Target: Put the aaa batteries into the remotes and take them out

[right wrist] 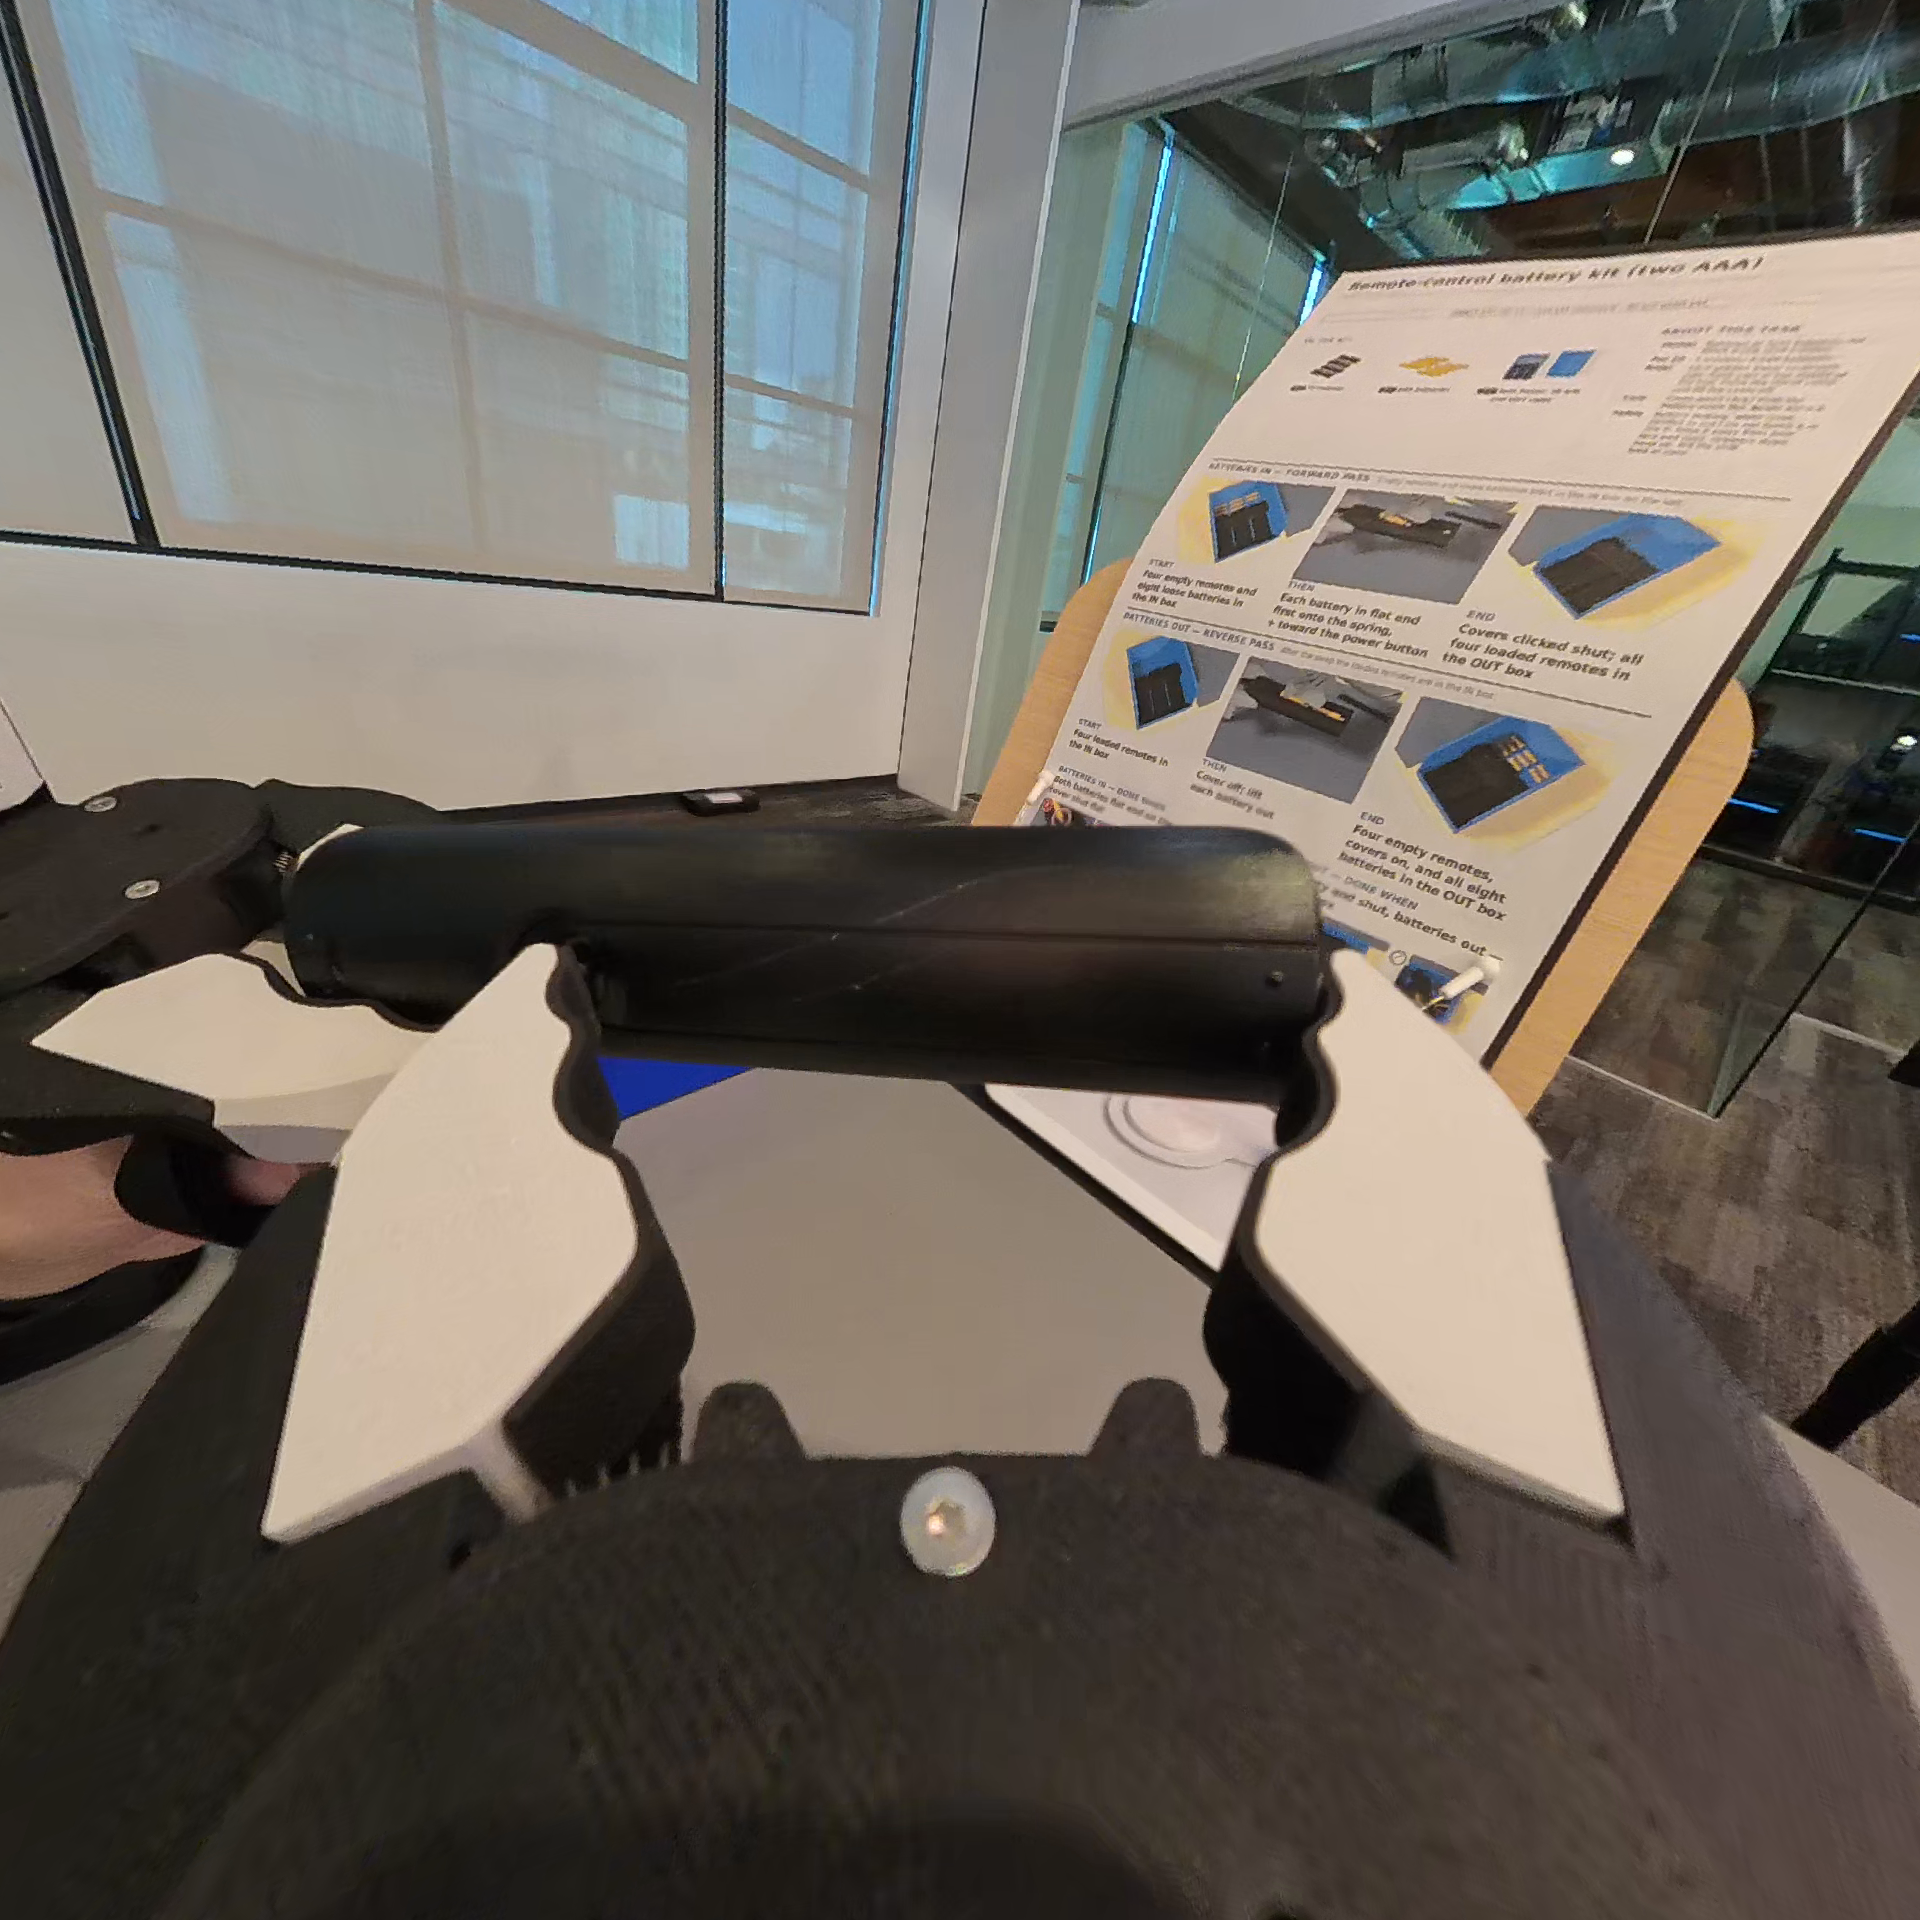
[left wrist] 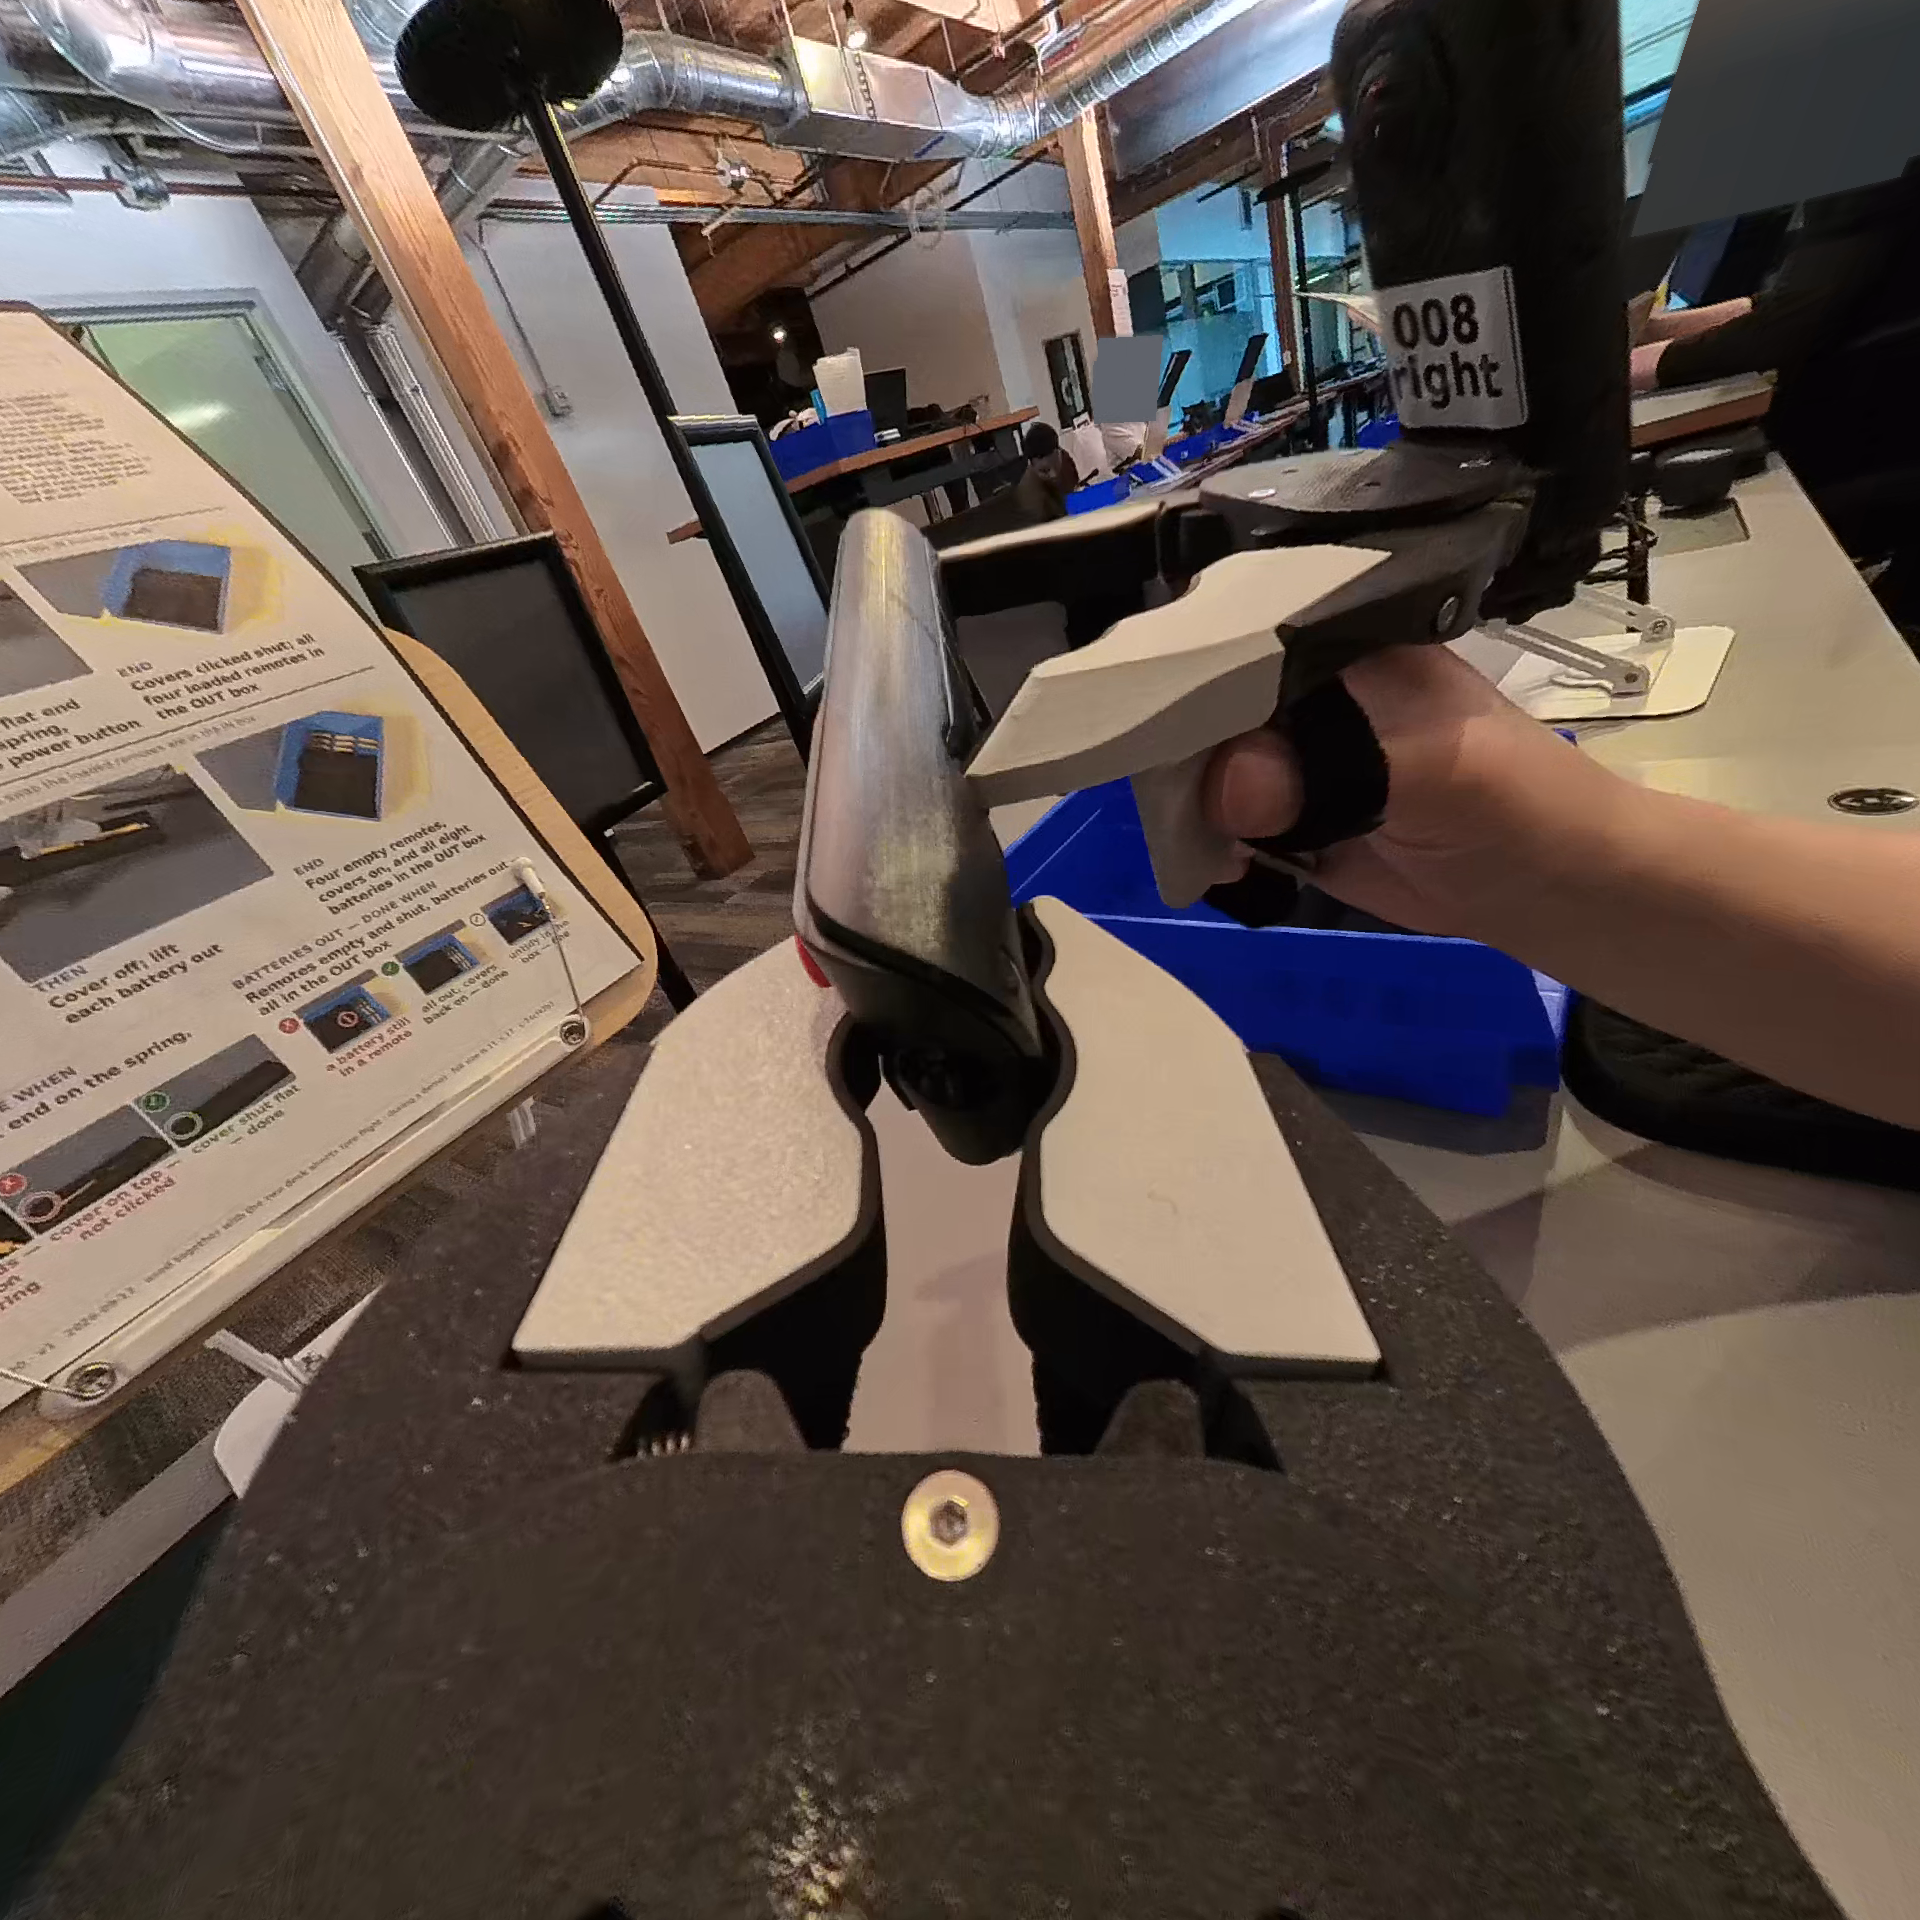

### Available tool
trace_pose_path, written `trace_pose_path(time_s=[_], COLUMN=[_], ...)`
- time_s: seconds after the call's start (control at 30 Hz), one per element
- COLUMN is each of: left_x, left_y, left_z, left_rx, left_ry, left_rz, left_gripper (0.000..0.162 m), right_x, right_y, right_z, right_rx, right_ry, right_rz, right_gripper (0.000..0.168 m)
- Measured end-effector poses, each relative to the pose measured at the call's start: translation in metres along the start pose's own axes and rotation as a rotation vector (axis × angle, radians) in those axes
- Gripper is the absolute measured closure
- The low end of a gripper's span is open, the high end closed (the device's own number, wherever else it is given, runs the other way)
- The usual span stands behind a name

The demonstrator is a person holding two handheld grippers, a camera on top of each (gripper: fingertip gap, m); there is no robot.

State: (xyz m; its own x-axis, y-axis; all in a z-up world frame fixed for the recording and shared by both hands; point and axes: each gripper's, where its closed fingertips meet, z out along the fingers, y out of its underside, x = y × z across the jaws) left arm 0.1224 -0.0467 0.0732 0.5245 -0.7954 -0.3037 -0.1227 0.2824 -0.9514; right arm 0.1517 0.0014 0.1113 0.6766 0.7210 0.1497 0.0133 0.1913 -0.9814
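Note:
A black remote [left wrist: 894, 748] stands upright in the air above the table. My left gripper [left wrist: 935, 977] is shut on its lower end, where a red button shows at the edge. My right gripper [left wrist: 951, 665] comes in from the right, and its two white fingers span the remote's upper part lengthwise. In the right wrist view the remote [right wrist: 935, 914] lies crosswise between my right gripper's [right wrist: 940, 997] fingertips, which touch it at the far end and near the middle. The left gripper [right wrist: 301, 935] holds its left end. No batteries are in view.
A blue bin [left wrist: 1299, 997] sits on the grey table [left wrist: 1714, 727] under the grippers, and a corner of it shows in the right wrist view [right wrist: 665, 1081]. A black mat [left wrist: 1714, 1101] lies to its right. An instruction board [left wrist: 208, 831] [right wrist: 1455, 623] leans at the left.

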Motion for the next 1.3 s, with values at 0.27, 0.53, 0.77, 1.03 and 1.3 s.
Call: trace_pose_path(time_s=[0.27, 0.53, 0.77, 1.03, 1.3], left_x=[0.002, 0.002, -0.006, 0.001, 0.012], left_y=[-0.005, -0.007, -0.023, -0.034, -0.035], left_z=[-0.002, -0.003, -0.009, -0.014, -0.012], left_rx=[0.026, 0.044, 0.193, 0.295, 0.314], left_ry=[0.011, 0.021, 0.022, 0.102, 0.193], left_rz=[-0.017, -0.044, -0.168, -0.271, -0.374], left_gripper=[0.139, 0.139, 0.141, 0.14, 0.141], right_x=[-0.001, -0.001, -0.007, -0.016, -0.028], right_y=[-0.007, -0.009, -0.014, -0.015, -0.028], right_z=[-0.004, -0.005, -0.001, 0.0, -0.011], right_rx=[0.033, 0.052, 0.16, 0.26, 0.33], right_ry=[0.005, 0.001, -0.011, -0.077, -0.128], right_rz=[-0.022, -0.006, 0.02, 0.207, 0.055], right_gripper=[0.046, 0.048, 0.047, 0.044, 0.065])
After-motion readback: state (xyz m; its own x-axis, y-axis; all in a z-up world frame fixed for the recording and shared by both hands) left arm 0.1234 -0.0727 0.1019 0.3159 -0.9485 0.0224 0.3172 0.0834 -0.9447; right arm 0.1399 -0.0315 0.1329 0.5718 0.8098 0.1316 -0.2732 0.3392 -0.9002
